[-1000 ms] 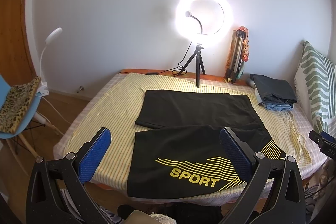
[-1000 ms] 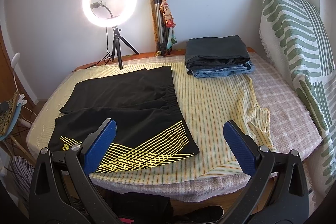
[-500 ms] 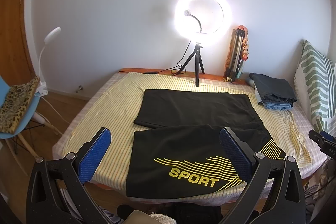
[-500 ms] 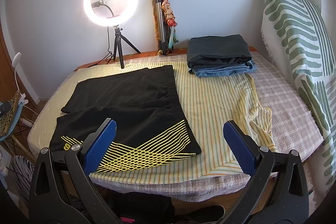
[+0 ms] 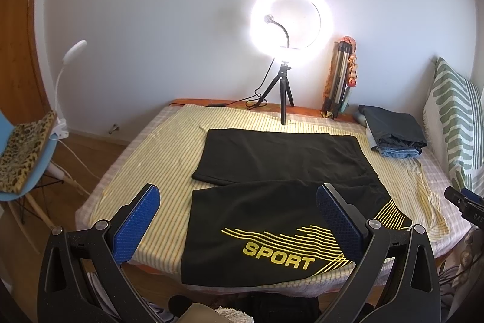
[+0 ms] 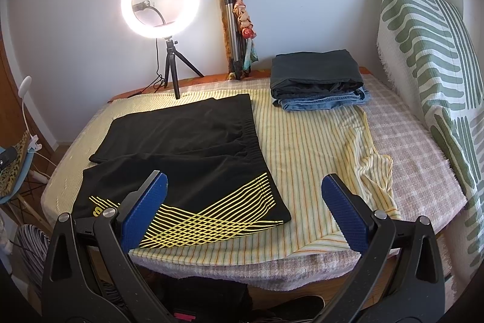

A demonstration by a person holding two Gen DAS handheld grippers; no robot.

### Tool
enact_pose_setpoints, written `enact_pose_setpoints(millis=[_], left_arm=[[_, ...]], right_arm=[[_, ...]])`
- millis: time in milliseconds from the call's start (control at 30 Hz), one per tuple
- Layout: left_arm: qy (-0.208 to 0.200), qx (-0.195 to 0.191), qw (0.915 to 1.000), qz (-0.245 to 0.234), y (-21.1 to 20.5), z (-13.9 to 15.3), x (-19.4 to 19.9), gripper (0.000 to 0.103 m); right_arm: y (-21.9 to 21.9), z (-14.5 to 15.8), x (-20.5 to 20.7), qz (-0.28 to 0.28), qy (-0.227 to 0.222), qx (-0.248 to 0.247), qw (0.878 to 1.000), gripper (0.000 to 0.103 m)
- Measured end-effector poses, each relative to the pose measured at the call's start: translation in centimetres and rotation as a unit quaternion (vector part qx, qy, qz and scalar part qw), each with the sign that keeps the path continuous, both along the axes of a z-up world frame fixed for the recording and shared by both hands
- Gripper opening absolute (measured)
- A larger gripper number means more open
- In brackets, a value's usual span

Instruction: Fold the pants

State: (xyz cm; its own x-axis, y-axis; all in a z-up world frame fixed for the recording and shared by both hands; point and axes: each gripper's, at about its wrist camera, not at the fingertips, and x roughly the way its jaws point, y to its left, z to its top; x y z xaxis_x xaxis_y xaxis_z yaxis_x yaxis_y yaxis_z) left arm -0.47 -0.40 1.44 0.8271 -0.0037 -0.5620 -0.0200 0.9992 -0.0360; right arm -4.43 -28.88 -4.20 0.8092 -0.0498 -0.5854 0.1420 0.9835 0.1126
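A: Black sport shorts (image 5: 281, 196) flat on the striped sheet (image 6: 305, 141), in front of the ring light (image 5: 291, 25). Left claw (image 5: 239, 220) and right claw (image 6: 244, 211) both spread wide, holding nothing.

B: Risks?

A: Near leg overhangs the bed edge; a one-layer pinch could drag the shorts off. Sheet's loose, could bunch too.

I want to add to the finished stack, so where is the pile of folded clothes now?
The pile of folded clothes lies at the far right of the bed, against the wall, between the folded tripod and the green patterned pillow.
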Motion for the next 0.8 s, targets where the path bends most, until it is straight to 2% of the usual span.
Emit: enact_pose_setpoints(millis=[800], left_arm=[[0.004,-0.012,0.9999,-0.001,0.73,-0.80,0.04,0.103]], right_arm=[[0.49,-0.23,0.40,0.003,0.004,0.002,1.000,0.103]])
